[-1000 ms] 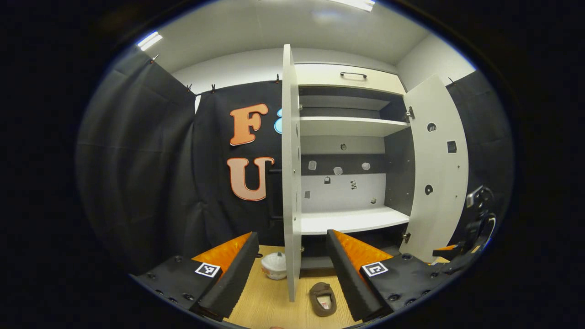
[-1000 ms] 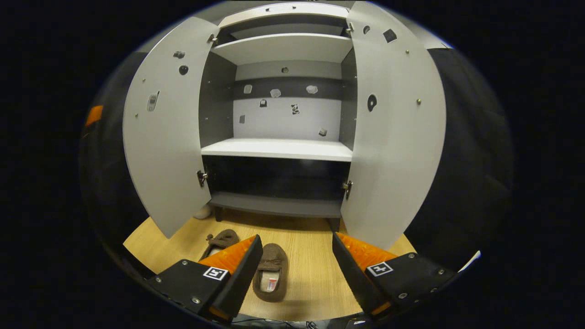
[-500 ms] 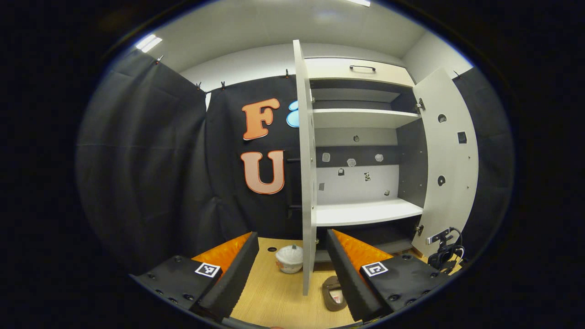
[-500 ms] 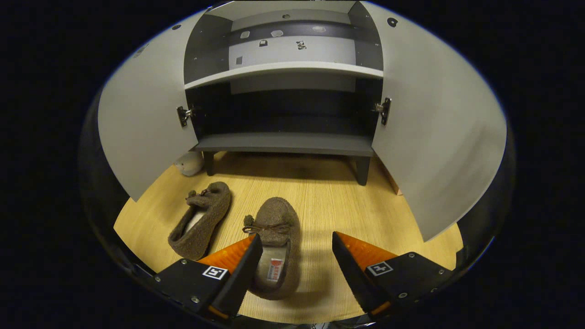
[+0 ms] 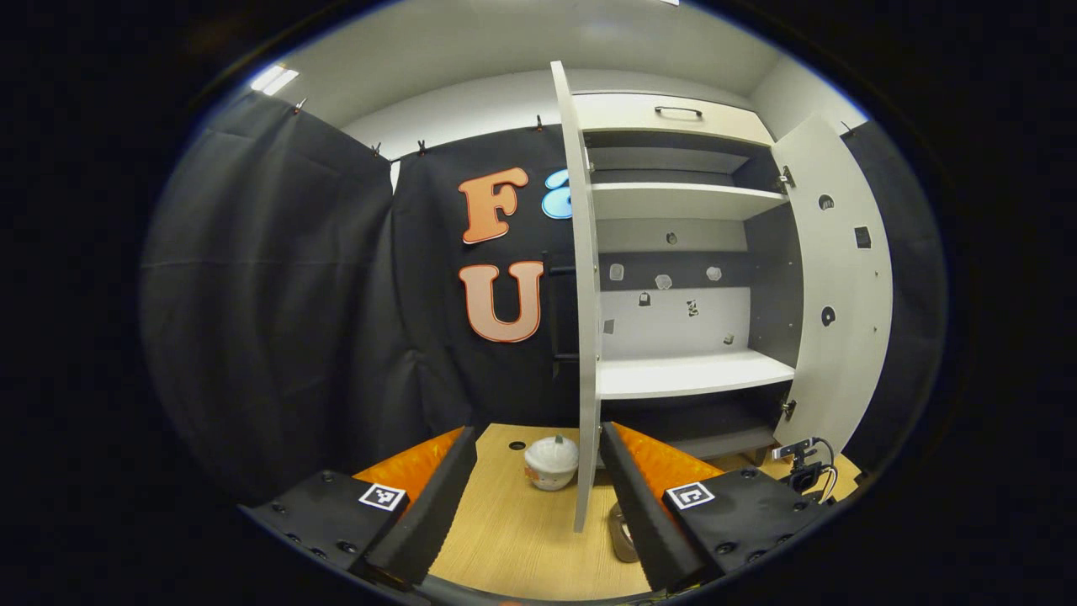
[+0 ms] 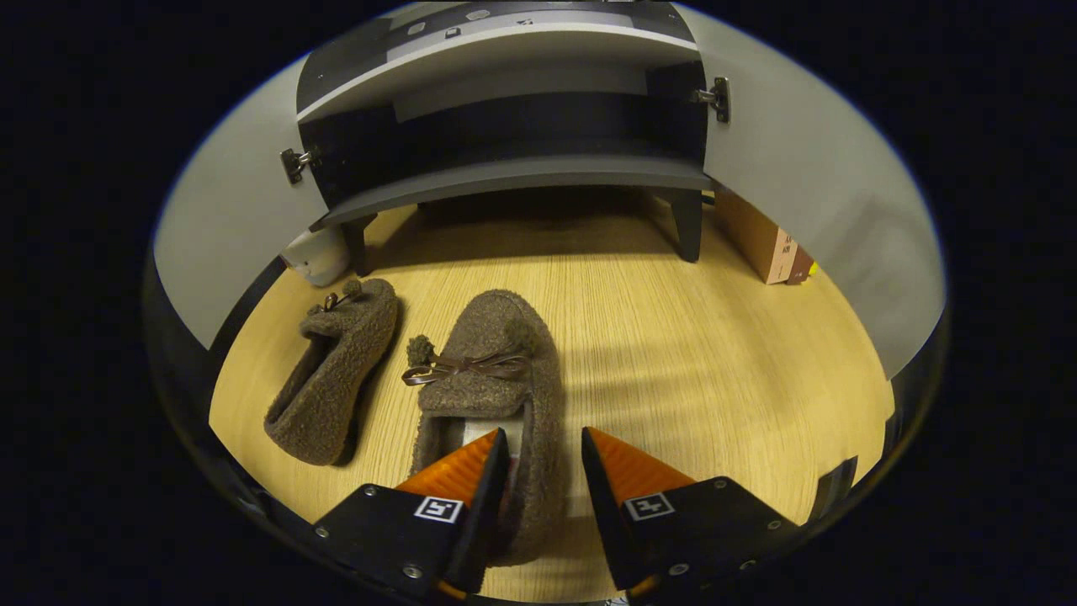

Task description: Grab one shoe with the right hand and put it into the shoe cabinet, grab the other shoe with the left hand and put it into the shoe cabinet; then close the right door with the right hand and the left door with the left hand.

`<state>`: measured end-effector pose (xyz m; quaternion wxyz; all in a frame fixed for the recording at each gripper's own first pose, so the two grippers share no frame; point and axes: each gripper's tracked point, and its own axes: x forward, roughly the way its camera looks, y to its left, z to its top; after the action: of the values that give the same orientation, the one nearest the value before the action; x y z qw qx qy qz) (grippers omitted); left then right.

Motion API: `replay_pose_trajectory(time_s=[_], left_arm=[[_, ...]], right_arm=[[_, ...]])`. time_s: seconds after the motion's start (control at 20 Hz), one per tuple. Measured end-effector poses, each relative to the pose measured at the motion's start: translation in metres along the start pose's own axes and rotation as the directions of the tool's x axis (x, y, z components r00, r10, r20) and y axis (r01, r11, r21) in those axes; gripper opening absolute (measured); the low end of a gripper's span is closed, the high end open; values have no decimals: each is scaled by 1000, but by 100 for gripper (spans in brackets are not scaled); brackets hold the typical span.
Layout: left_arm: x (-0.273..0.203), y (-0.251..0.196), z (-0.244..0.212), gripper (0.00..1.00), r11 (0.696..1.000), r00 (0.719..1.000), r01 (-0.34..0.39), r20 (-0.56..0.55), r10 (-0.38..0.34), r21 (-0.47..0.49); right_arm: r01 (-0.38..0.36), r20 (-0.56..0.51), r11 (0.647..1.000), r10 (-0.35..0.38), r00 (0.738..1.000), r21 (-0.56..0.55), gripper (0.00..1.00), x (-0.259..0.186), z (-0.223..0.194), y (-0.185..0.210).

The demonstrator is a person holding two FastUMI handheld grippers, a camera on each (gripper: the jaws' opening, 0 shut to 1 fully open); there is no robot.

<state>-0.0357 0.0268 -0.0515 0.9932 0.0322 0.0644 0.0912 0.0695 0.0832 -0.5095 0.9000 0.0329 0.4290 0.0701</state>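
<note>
Wood floor (image 6: 673,337): right claw (image 6: 543,471) part-open astride slipper (image 6: 492,396) side wall; left claw (image 5: 538,471) open

Both doors wide open, way in is free
The bottom shelf (image 6: 522,172) is bare; two shoes (image 6: 496,396) (image 6: 332,370) lie on the floor (image 6: 698,353) before it.

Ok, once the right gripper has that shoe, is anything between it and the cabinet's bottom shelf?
Nothing visible. The shoe sits at the right gripper with bare floor ahead to the bottom shelf. Both doors stand open; the other shoe lies off to one side.
</note>
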Motion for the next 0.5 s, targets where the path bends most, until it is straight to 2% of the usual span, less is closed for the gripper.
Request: replay_pose_trajectory(time_s=[0.05, 0.1, 0.15, 0.2, 0.3, 0.5], left_arm=[[1, 0, -1, 94, 1000, 1000, -1, -2, 1, 1], [1, 1, -1, 94, 1000, 1000, -4, -2, 4, 1], [0, 1, -1, 97, 1000, 1000, -3, 0, 3, -1], [1, -2, -1, 94, 1000, 1000, 1, 2, -1, -5], [3, -4, -1, 95, 1000, 1000, 9, 5, -9, -3], [10, -18, -9, 95, 998, 998, 58, -4, -58, -9]], right_arm=[[-8, -1, 1000, 8, 1000, 20, 50, 0, 1, 2], [7, 3, 999, -7, 1000, 35, 36, 1, 4, 0], [17, 3, 999, -17, 1000, 45, 27, 1, 4, -2], [21, -1, 998, -21, 1000, 60, 14, 0, 6, -2], [22, -4, 994, -21, 1000, 107, 5, -8, 13, -2], [-12, 49, 989, 5, 999, 145, 3, -52, 43, 10]])
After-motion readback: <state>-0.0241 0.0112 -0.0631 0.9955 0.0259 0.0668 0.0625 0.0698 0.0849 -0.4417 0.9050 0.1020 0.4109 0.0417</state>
